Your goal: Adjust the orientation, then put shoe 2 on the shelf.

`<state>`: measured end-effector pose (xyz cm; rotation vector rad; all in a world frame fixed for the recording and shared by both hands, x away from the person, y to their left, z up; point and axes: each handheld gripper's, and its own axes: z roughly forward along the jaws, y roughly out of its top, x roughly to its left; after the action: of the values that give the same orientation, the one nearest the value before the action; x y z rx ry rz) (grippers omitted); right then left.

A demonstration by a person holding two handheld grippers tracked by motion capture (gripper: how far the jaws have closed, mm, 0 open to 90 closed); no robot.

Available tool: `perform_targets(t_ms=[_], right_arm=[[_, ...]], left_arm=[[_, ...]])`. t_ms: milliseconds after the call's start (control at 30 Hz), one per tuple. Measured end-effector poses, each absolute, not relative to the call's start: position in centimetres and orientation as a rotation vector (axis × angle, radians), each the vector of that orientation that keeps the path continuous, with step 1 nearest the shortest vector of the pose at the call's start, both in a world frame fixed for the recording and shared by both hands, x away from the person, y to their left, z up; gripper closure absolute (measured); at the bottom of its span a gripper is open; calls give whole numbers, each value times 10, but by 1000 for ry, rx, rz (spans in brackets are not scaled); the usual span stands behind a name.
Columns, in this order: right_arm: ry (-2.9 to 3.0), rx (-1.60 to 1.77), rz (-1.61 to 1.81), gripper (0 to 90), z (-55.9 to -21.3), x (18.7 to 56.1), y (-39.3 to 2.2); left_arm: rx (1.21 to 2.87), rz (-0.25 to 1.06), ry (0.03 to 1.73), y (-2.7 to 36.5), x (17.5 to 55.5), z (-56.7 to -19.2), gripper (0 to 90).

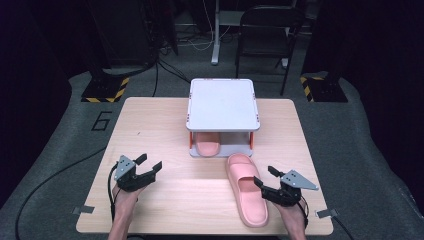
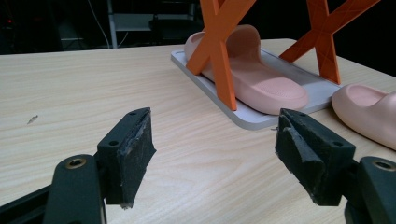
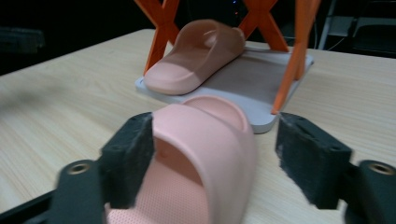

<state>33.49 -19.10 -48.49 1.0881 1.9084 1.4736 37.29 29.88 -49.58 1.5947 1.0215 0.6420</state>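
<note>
A pink slipper (image 1: 245,192) lies on the wooden table (image 1: 165,195) at the front right, toe toward the person. Its mate (image 1: 207,146) rests on the lower shelf of a white rack with orange legs (image 1: 222,105). My right gripper (image 1: 265,176) is open at the loose slipper's right side. In the right gripper view the jaws straddle the slipper's strap (image 3: 205,140), with the right gripper (image 3: 215,154) open and the left pad close against the strap. My left gripper (image 1: 150,162) hovers open over bare table at the front left, with nothing between the jaws of the left gripper (image 2: 215,140).
In the left gripper view the rack's lower shelf (image 2: 317,88), its slipper (image 2: 252,74) and the loose slipper's toe (image 2: 369,112) sit ahead to the right. A dark chair (image 1: 265,30) stands beyond the table. Striped floor bases (image 1: 105,91) flank the far corners.
</note>
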Motion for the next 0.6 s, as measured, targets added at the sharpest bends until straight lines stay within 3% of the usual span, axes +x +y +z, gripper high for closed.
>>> perform_targets(t_ms=[100,267,600], right_arm=[[1884,1082,1472,183,-483,332,-197],[1875,1087,1441,173,-488,328,-200],[1962,1065,1399,285,-502,329,-198]], left_arm=[[1591,642,1020,299,373,-496,275],[1595,645,1027,301,372,-495,273],[1594,646,1031,300,374,-498,273]])
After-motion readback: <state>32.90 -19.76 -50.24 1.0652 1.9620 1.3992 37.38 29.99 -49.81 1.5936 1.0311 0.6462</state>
